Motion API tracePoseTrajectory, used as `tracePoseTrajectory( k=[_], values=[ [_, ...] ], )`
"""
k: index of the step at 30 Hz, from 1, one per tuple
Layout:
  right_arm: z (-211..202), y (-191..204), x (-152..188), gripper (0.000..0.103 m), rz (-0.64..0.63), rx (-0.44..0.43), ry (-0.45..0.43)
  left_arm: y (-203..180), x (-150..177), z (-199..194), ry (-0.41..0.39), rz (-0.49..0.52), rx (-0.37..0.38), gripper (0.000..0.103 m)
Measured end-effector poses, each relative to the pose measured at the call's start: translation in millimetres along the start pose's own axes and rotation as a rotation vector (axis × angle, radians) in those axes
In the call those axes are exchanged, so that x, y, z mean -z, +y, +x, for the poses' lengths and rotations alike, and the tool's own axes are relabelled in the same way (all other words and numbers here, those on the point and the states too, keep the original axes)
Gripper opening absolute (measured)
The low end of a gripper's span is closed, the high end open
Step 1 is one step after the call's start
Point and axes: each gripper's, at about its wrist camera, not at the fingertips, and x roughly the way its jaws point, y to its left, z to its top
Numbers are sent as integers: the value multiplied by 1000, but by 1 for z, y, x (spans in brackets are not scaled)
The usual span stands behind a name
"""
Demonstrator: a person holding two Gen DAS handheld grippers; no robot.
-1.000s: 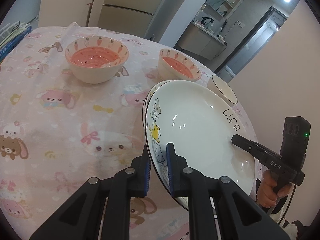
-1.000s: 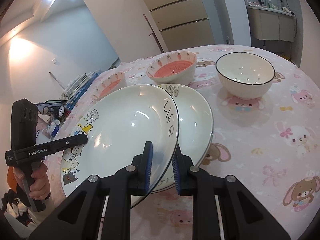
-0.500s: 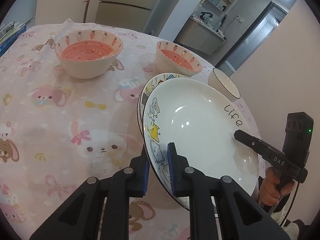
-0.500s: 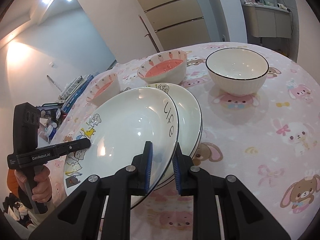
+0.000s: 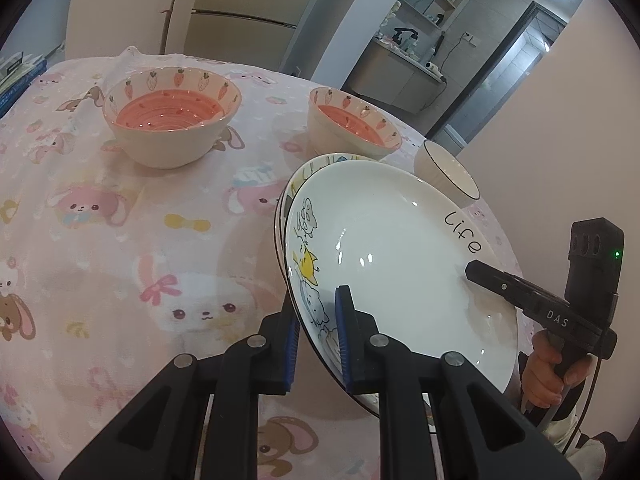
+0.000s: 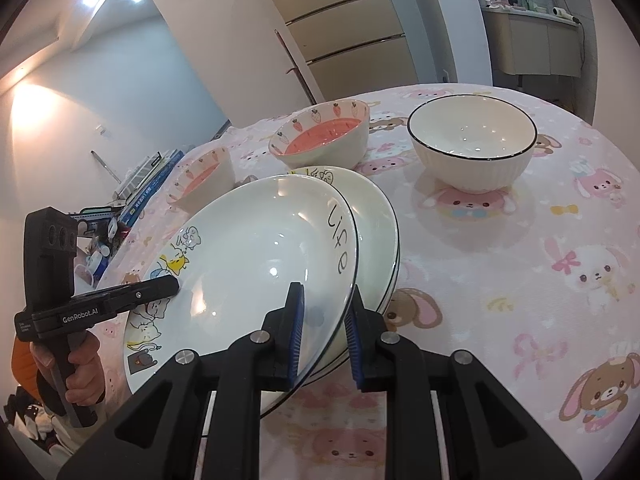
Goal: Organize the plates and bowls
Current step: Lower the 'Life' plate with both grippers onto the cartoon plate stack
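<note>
While the white "Life" plate (image 5: 400, 256) with its cat drawings hangs tilted above the table, you have it pinched from two sides. Its near rim sits between the blue pads of your left gripper (image 5: 318, 336), one pad under the rim and one on the inner face beside the cats, clenched on it. On the opposite edge, by the lettering, your right gripper (image 6: 326, 328) clamps the rim the same way, one pad inside the well and one behind it. Directly beneath and partly covered lies a second plate (image 6: 380, 216) of the same kind, flat on the pink bunny-print tablecloth (image 5: 120, 240). Beyond the plates stand two carrot-rimmed bowls with orange-pink insides, the larger carrot bowl (image 5: 172, 120) and the smaller carrot bowl (image 5: 352, 128) well apart from each other. A white bowl with a dark rim (image 6: 472, 148) stands just beside the lower plate.
</note>
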Motion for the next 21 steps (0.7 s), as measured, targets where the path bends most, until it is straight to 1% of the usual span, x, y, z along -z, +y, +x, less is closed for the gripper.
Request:
tracePoseTrajectory(
  k=[5,11,16,21],
  values=[
    [9,-2,-1,20,3,4,16,1,-6,6,-17,1,-36,17],
    [13,-2,-9,20,-12,13,16,-5,-15,12,-1,45,-81,20],
    [18,-6,-11,20,3,6,18,-9,-18,18,-8,73,-124,22],
    [17,-8,-10,20,3,5,11,-11,-18,20,-20,92,-134,23]
  ],
)
